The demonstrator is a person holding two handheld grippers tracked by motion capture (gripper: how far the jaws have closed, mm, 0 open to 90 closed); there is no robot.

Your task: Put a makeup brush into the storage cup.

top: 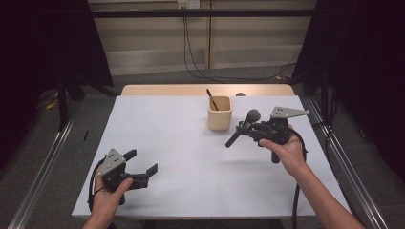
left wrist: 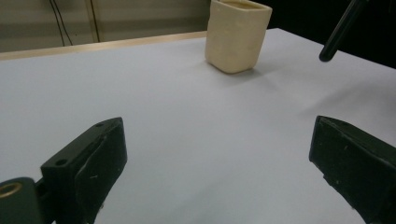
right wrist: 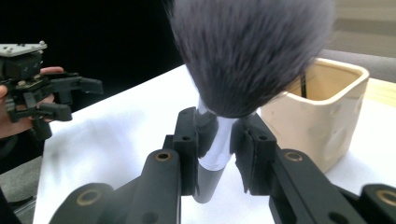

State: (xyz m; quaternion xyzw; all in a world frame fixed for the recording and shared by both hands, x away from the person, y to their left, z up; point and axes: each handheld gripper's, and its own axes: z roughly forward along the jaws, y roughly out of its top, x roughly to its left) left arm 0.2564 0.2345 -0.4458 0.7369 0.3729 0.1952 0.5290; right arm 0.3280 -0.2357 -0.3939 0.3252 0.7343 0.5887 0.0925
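A makeup brush [top: 242, 126] with a dark fluffy head [right wrist: 250, 51] and a dark handle is held tilted above the table, right of a cream square cup [top: 219, 113]. My right gripper [top: 250, 130] is shut on the brush [right wrist: 217, 144] at its silver neck, its pads pressing both sides. The cup [right wrist: 322, 112] holds a thin dark stick [top: 211, 99]. My left gripper [top: 142, 161] hovers open over the table's near left, jaws wide apart with nothing between them [left wrist: 219, 158]. From the left gripper view the cup [left wrist: 236, 35] stands far ahead, and the brush handle's end [left wrist: 338, 32] hangs at the upper right.
The white table [top: 191, 152] has a wooden strip along its far edge. A small dark object [top: 240, 94] lies on that edge behind the cup. Metal rails run along the floor on both sides, and cables hang at the back wall.
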